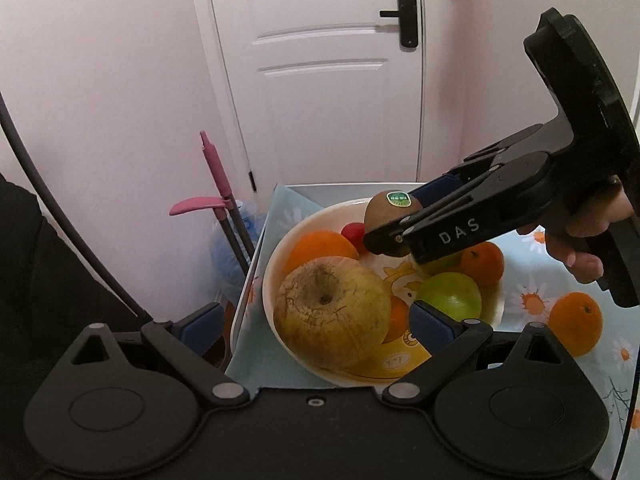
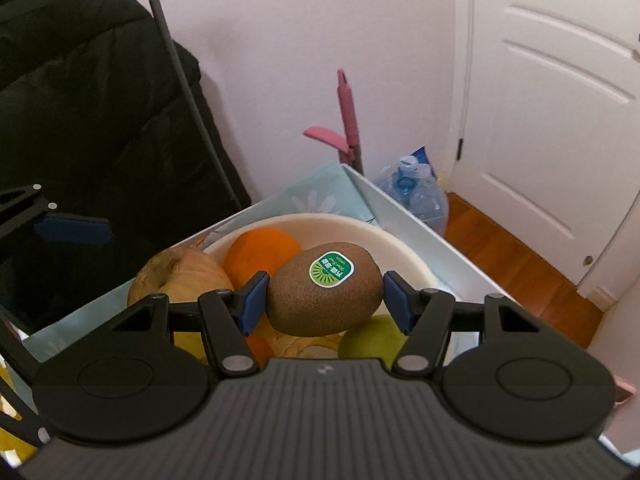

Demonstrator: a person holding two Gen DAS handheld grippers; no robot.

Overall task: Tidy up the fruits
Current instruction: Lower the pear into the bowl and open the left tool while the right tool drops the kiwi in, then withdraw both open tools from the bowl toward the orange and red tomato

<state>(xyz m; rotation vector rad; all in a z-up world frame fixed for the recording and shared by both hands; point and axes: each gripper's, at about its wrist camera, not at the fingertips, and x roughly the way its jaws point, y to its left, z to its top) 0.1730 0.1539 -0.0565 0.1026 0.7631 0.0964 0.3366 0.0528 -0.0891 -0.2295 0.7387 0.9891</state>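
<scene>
A brown kiwi [image 2: 325, 289] with a green sticker hangs over the white bowl [image 1: 276, 256], and my right gripper [image 2: 325, 300] is shut on it. In the left wrist view the kiwi [image 1: 390, 210] and the right gripper [image 1: 396, 216] are above the bowl's far side. Inside the bowl lie a wrinkled yellow apple [image 1: 332, 312], an orange [image 1: 320, 246], a small red fruit [image 1: 353, 232], a green fruit [image 1: 450, 294] and a mandarin [image 1: 482, 262]. My left gripper [image 1: 316, 328] is open at the bowl's near side, its blue pads either side of the apple and apart from it.
Another orange [image 1: 576, 318] lies on the daisy-print cloth [image 1: 532, 292] right of the bowl. The table's left edge [image 1: 248, 280] runs close to the bowl. Beyond it stand a pink-handled mop [image 1: 218, 184], water bottles [image 2: 416, 192], a black coat [image 2: 80, 120] and a white door [image 1: 320, 72].
</scene>
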